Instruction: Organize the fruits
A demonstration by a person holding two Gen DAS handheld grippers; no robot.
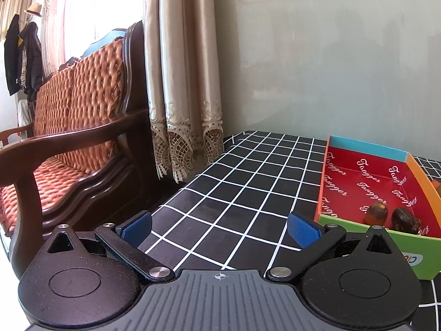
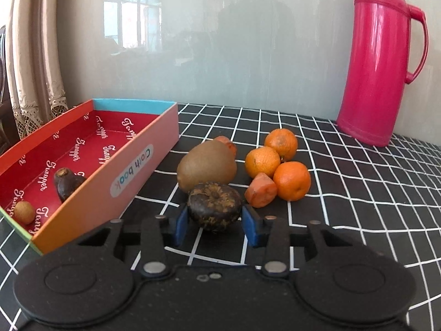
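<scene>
Tongs on the right (image 2: pixel 215 222) pinch a dark brown fruit (image 2: pixel 214 210) between blue pads, low over the checked surface (image 2: pixel 358 193), just in front of a kiwi (image 2: pixel 206 165), three oranges (image 2: pixel 275 162) and a carrot piece (image 2: pixel 260 190). Left tongs (image 1: pixel 219 227) gape wide over bare cloth, holding nothing. Beside them the box (image 2: pixel 154 140) holds two dark fruits (image 1: pixel 391 218).

Each black claw (image 2: pixel 215 224) carries blue pads (image 1: pixel 303 230), silver rivets, round hubs.
</scene>
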